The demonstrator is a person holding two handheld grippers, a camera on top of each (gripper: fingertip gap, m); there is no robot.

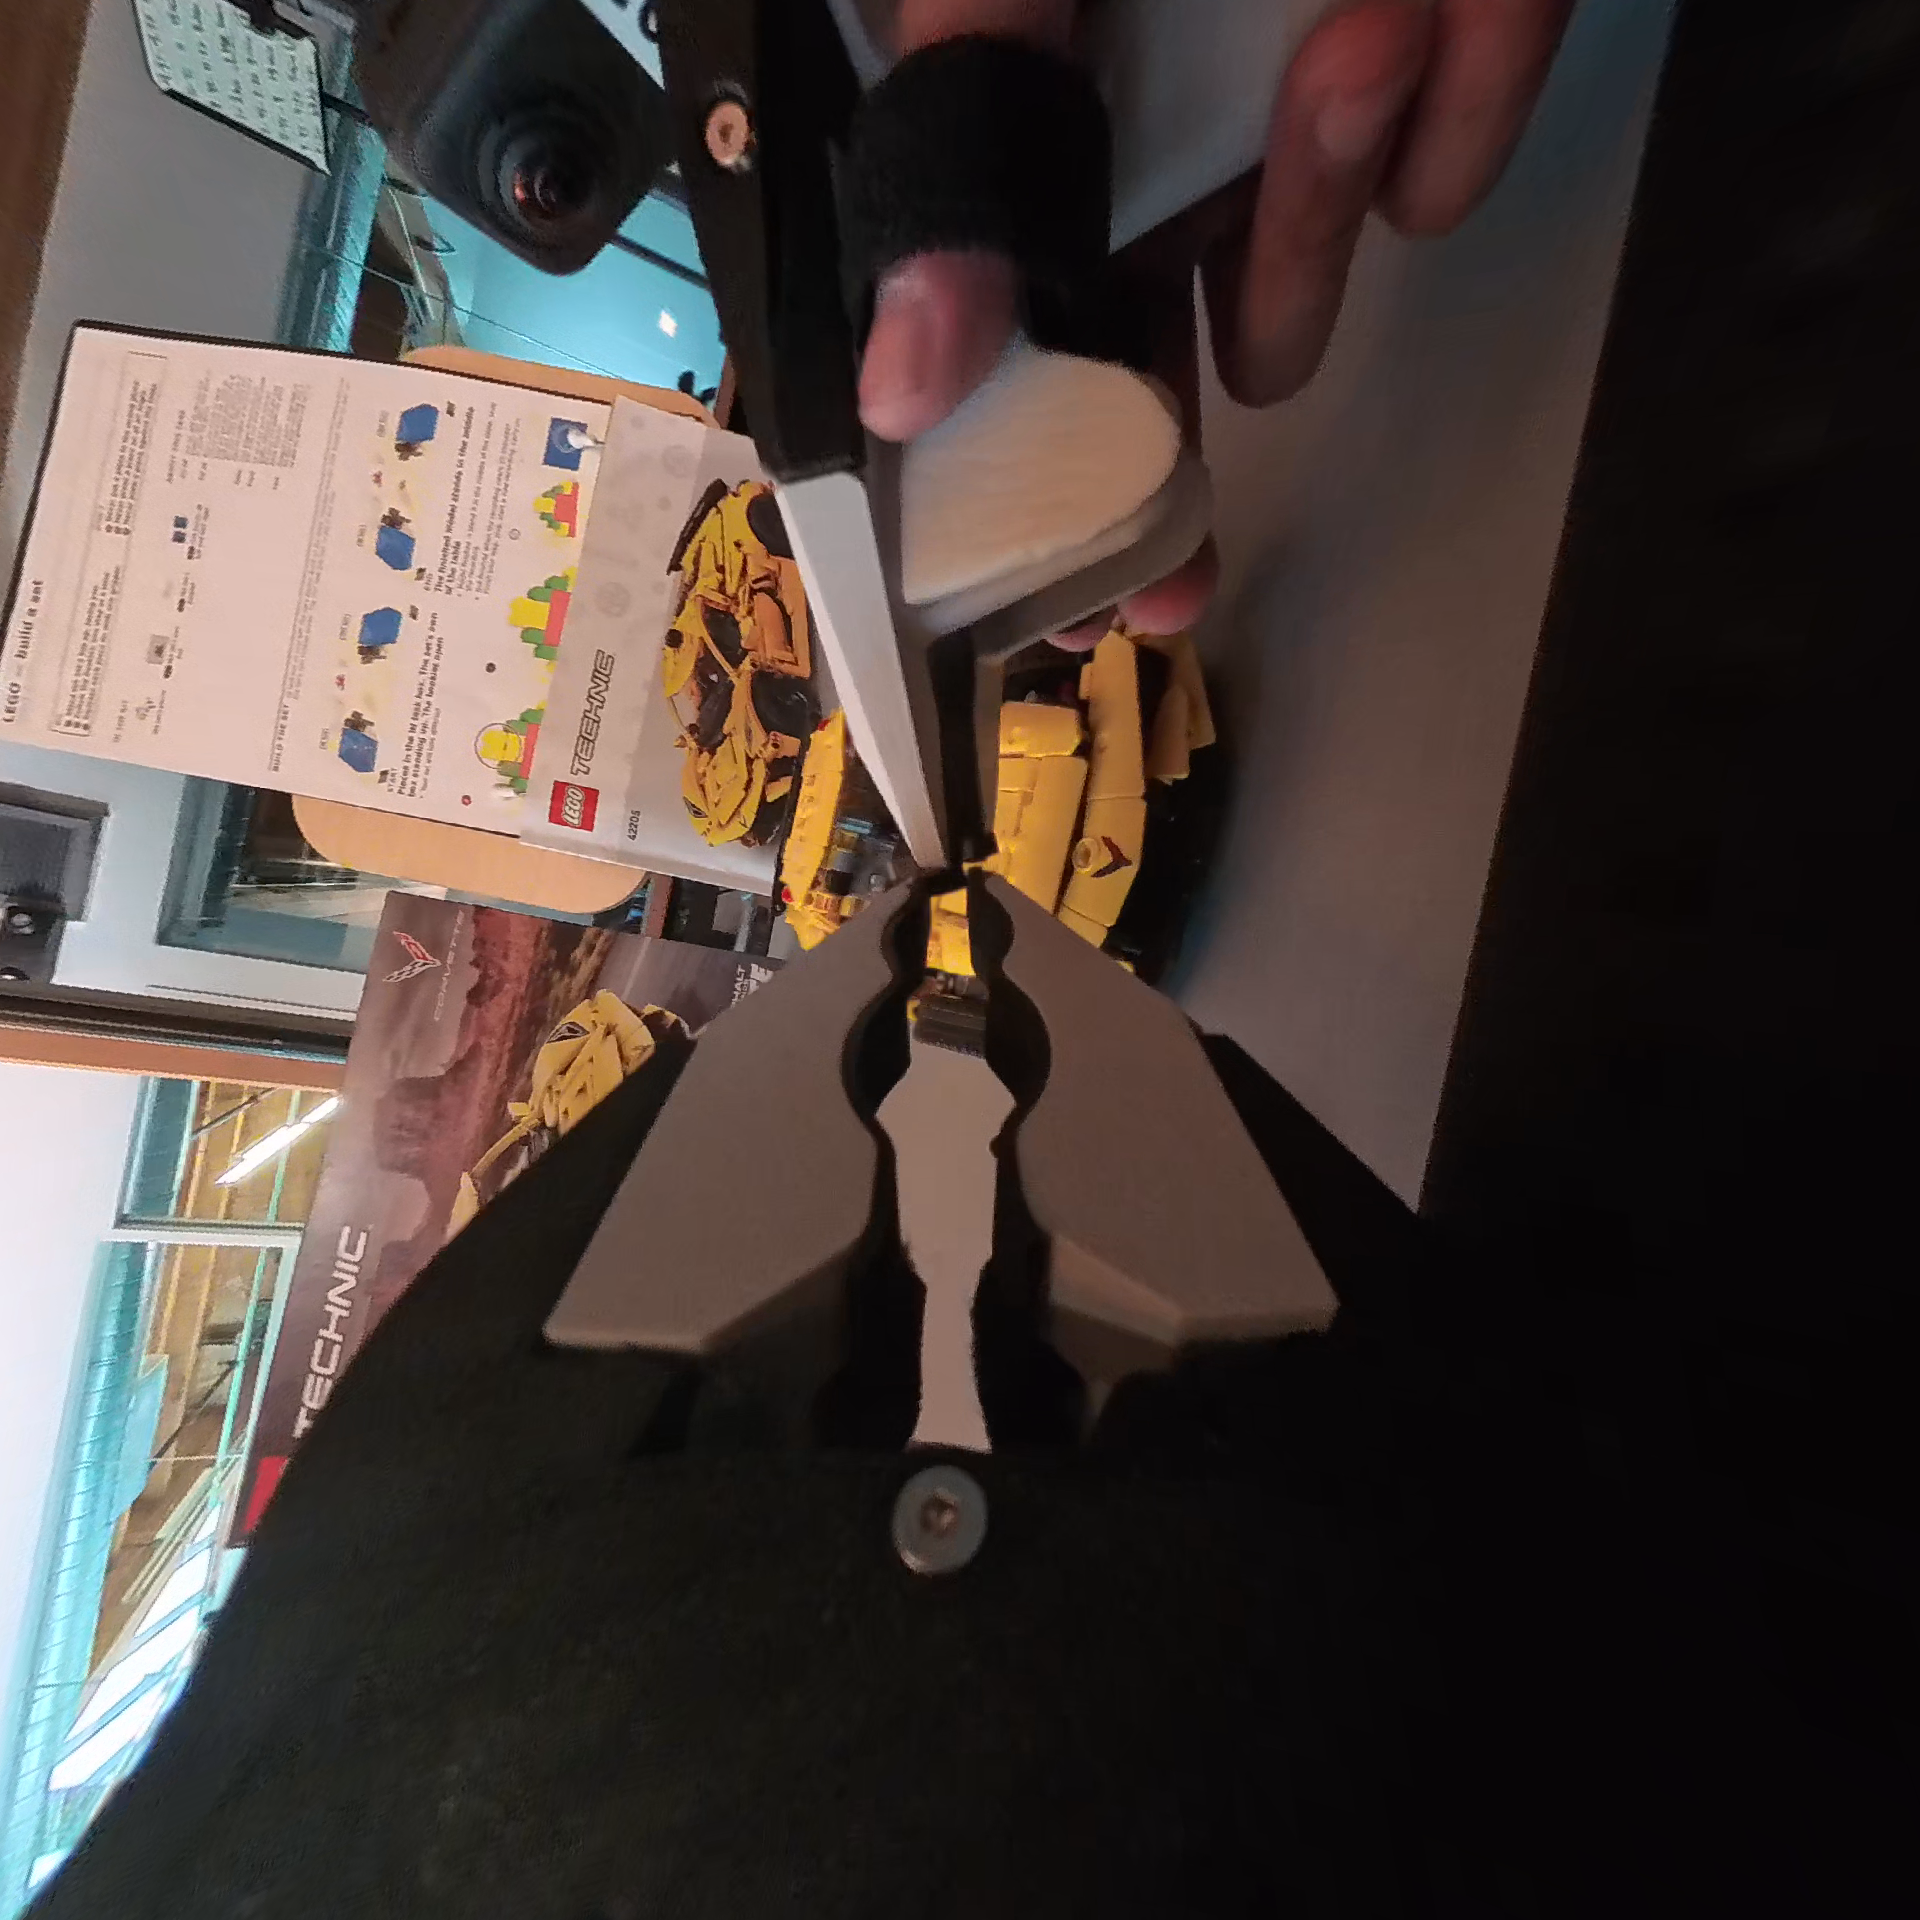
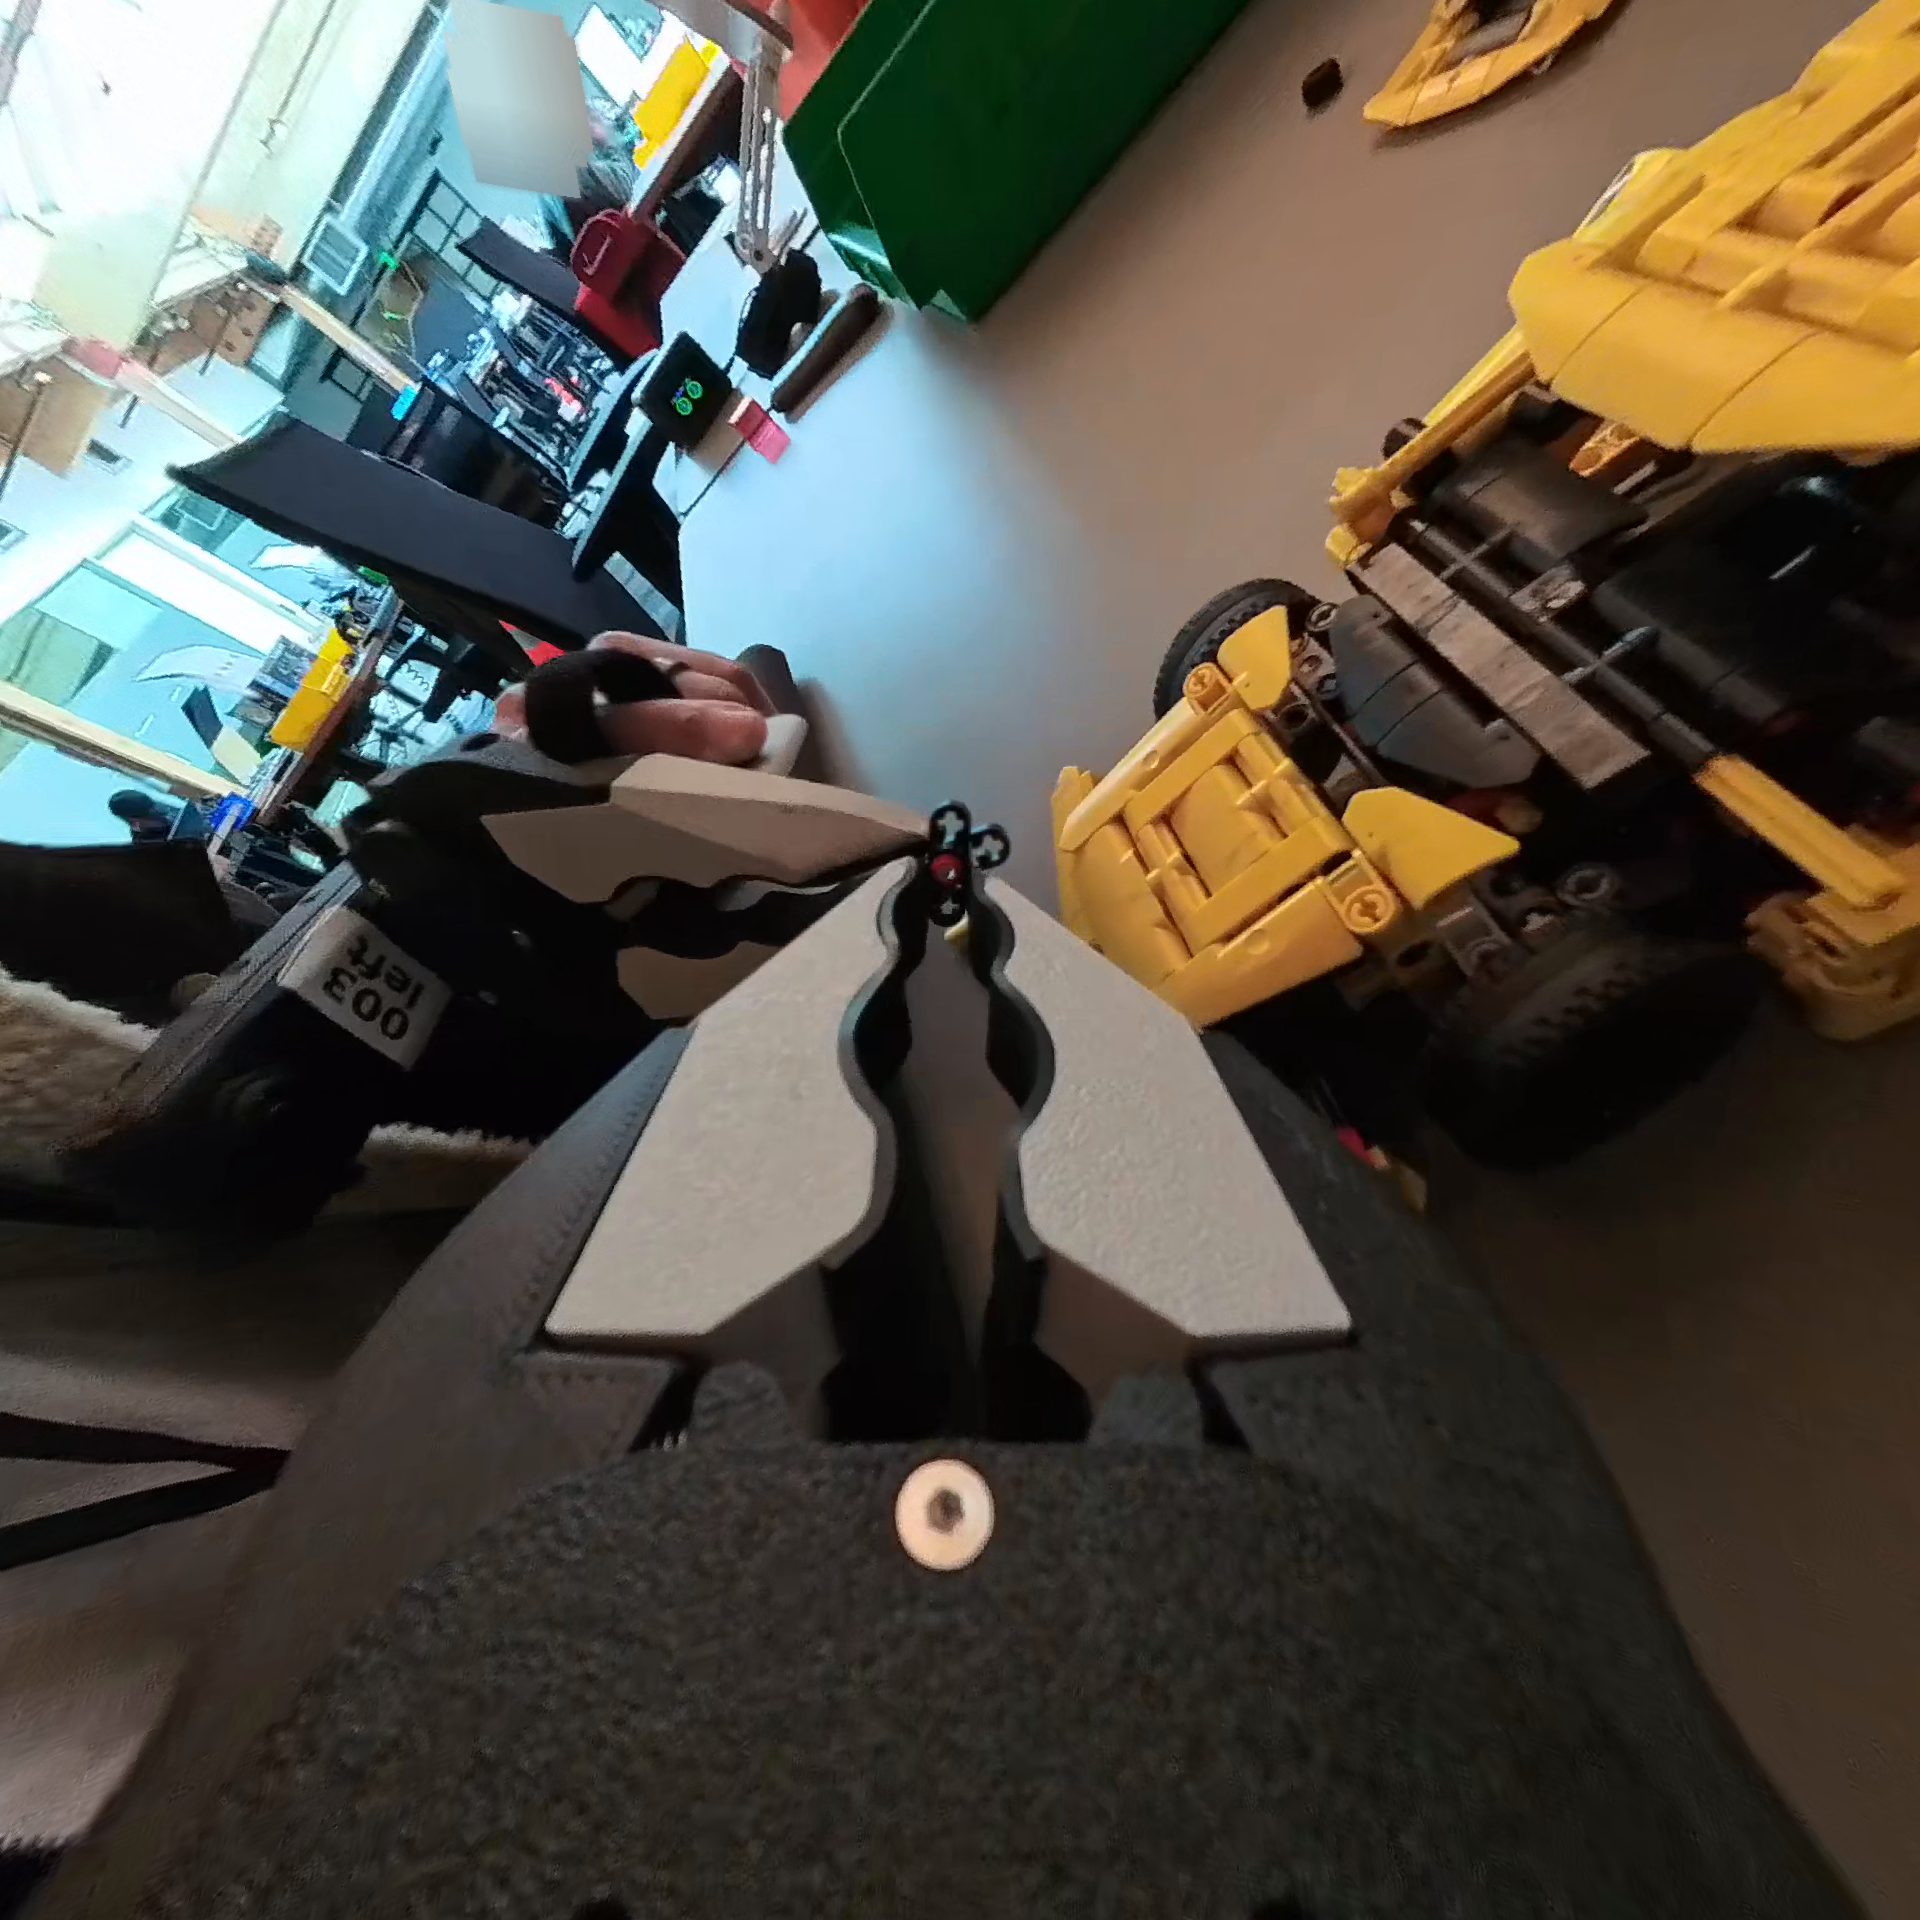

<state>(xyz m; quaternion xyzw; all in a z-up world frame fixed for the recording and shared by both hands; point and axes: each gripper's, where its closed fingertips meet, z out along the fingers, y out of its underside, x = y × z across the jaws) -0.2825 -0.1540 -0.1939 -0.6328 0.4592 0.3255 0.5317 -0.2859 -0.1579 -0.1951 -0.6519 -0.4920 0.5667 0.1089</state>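
My left gripper [image 1: 951, 888] is shut on a small black connector piece [image 1: 968, 871] at its fingertips. My right gripper [image 1: 951, 844] comes in from above, held by a hand, and its tips meet the same piece. In the right wrist view my right gripper [image 2: 948, 902] is shut on the piece [image 2: 961, 847], which shows cross-shaped holes and a red centre. The left gripper [image 2: 920, 840] reaches it from the left. A yellow brick-built car [image 2: 1247, 862] stands on the grey table [image 2: 987, 520] just behind the piece, and it also shows in the left wrist view [image 1: 1081, 790].
An instruction booklet [image 1: 665, 665], a printed sheet on a wooden stand [image 1: 260, 540] and the set's box [image 1: 468, 1039] stand behind the car. A green bin [image 2: 997, 135], a loose yellow body panel [image 2: 1475, 52] and a small black part [image 2: 1322, 81] lie farther off. Less than 4 cm separates the two grippers' tips.
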